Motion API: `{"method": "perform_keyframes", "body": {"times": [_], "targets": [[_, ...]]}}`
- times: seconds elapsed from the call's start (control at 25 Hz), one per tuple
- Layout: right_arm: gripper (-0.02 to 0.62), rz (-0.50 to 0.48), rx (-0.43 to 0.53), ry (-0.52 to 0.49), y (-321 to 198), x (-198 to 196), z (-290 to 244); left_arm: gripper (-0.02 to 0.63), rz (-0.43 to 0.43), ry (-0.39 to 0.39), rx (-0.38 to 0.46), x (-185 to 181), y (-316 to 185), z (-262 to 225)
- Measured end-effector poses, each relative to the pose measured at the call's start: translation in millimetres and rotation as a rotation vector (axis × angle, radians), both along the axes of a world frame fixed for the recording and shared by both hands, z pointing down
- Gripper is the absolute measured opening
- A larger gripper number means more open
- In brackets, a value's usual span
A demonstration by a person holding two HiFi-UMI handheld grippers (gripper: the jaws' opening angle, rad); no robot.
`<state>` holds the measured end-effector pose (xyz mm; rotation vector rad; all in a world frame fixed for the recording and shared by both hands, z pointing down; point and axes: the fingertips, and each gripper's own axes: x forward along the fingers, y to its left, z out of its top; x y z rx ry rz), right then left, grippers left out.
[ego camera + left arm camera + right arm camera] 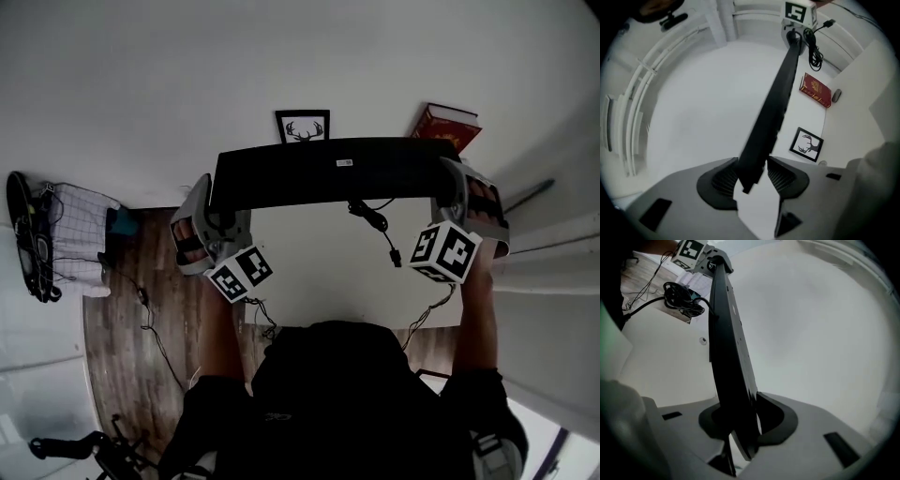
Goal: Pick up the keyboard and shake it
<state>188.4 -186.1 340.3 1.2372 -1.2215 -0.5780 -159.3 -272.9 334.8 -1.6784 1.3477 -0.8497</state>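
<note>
Pickup done: long black flat keyboard (328,173) up in the air over white bench (319,272), left tool (752,176) clenched on one end, right tool (740,420) clenched on the other. Shaking likely in hand or next. Open air above; red book (448,125), small framed deer picture (302,127) and dangling black cord (375,220) close.

head: overhead, down | gripper views: close, along jaws | shared: keyboard (328,173)

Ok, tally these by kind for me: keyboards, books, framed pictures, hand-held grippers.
keyboard: 1
book: 1
framed picture: 1
left hand-held gripper, right hand-held gripper: 2
Total: 5
</note>
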Motion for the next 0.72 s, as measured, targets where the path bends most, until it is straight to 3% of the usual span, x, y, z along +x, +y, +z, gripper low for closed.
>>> {"method": "perform_keyframes", "body": {"times": [0.08,0.24,0.36,0.52,0.72], "targets": [[0.106,-0.027,0.0,0.02,-7.1,-1.3,1.3,0.227,-0.009,-0.11,0.035,5.0,11.2,-0.2],[0.107,-0.069,0.001,0.036,-18.6,-6.8,3.6,0.149,-0.018,-0.364,0.064,6.5,15.8,14.8],[0.107,-0.083,0.019,0.078,-19.4,-8.7,-3.4,0.104,0.031,-0.477,0.048,8.4,18.4,22.1],[0.107,-0.077,0.024,0.121,-7.9,-8.3,-15.3,0.084,0.09,-0.477,-0.001,12.5,15.5,23.0],[0.106,-0.031,0.021,0.124,19.1,-9.7,-28.5,0.078,0.121,-0.419,-0.044,26.3,-6.1,24.1]]}}
